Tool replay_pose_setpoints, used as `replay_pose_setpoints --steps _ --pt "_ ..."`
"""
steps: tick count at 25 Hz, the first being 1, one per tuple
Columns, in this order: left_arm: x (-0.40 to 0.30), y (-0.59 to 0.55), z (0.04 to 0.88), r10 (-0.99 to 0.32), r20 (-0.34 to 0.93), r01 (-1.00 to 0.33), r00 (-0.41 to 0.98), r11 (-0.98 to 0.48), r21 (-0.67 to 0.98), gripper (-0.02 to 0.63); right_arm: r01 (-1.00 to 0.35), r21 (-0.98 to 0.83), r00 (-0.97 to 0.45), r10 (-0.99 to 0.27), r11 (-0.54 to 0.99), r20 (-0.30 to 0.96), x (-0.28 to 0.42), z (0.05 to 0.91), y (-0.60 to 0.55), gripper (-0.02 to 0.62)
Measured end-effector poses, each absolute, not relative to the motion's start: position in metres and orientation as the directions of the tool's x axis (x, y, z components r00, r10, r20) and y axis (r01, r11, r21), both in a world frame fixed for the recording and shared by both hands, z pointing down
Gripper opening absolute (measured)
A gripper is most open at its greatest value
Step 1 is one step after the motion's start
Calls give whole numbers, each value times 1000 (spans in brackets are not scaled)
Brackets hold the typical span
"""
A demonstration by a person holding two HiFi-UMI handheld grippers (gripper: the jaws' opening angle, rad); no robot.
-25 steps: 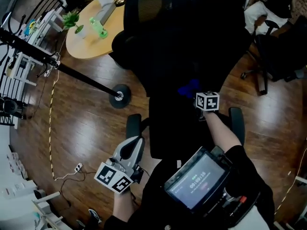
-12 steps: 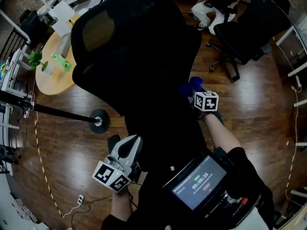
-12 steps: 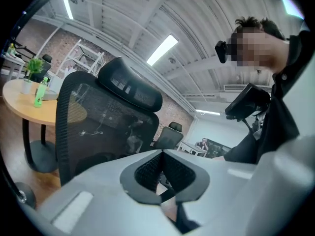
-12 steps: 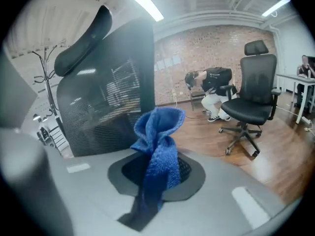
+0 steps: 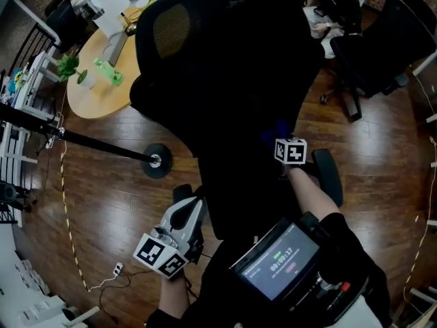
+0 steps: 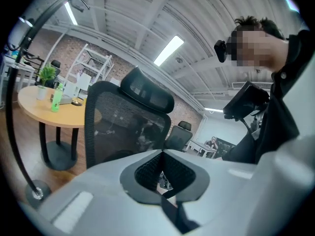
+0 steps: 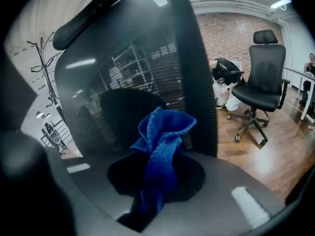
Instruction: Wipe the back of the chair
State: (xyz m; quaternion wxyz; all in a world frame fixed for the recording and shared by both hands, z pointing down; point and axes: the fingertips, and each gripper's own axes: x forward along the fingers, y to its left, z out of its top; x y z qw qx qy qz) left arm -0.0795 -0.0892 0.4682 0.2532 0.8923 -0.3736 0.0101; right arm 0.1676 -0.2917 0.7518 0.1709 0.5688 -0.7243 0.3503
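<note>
A black mesh office chair (image 5: 225,67) with a headrest (image 5: 174,26) fills the middle of the head view, its back toward me. My right gripper (image 5: 278,137) is shut on a blue cloth (image 7: 160,146), which bunches up close against the chair's mesh back (image 7: 128,87); the cloth (image 5: 276,130) shows as a blue patch just beyond the marker cube. My left gripper (image 5: 186,214) hangs low at the chair's left side, apart from it, with its jaws shut and nothing between them (image 6: 162,173). From that gripper's view the chair back (image 6: 118,127) stands ahead.
A round wooden table (image 5: 102,74) with a green bottle (image 5: 108,70) and a plant stands at the upper left. A black stand's base (image 5: 156,160) rests on the wood floor left of the chair. Another black chair (image 5: 382,46) stands upper right. White shelving lines the left edge.
The view has swung, so the chair has shifted in the picture. My right gripper with the cloth has stayed against the chair back, slightly lower. The left gripper has barely moved.
</note>
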Motion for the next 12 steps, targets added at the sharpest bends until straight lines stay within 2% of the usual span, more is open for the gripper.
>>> replay_pose_setpoints --steps 12 --pt "-201 -33 466 -844 244 -842 479 -363 399 6 -838 -399 -544 -507 372 669 -56 788 -273 56"
